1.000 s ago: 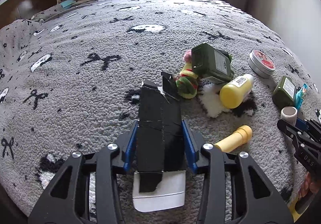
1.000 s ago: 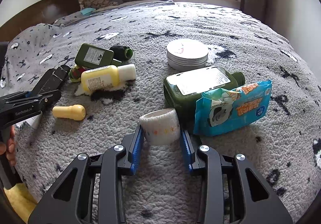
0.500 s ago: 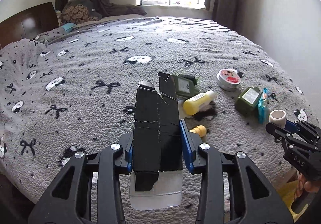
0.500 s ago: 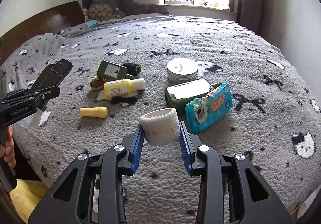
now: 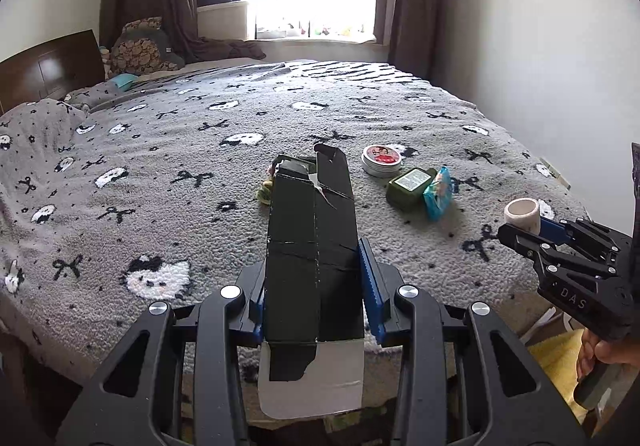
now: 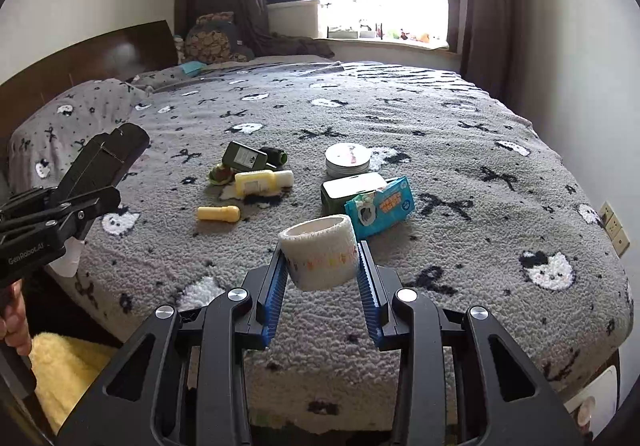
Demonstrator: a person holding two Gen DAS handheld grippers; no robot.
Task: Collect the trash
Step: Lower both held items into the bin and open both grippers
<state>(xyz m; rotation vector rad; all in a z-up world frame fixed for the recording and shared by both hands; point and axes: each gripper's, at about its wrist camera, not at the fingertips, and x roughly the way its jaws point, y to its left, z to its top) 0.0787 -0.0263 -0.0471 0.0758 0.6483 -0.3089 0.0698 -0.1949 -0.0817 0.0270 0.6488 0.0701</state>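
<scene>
My left gripper (image 5: 314, 274) is shut on a long black cardboard box (image 5: 312, 246) with a torn white flap and holds it in the air over the bed's near edge. It also shows at the left of the right wrist view (image 6: 100, 162). My right gripper (image 6: 320, 266) is shut on a white tape roll (image 6: 320, 252) and holds it above the bed's edge; the roll also shows in the left wrist view (image 5: 522, 212). A blue wet-wipe pack (image 6: 380, 210) lies on the grey bed cover (image 6: 460, 174).
On the bed lie a round tin (image 6: 347, 160), a green flat bottle (image 6: 352, 190), a dark green bottle (image 6: 246, 158), a yellow bottle (image 6: 262, 182), a yellow cap-like tube (image 6: 219, 213) and a small toy (image 6: 220, 175). A yellow mat (image 6: 68, 374) lies on the floor.
Both grippers have lifted and pulled back from the bed with the black box and the tape roll still held. The items on the bed look farther away.
</scene>
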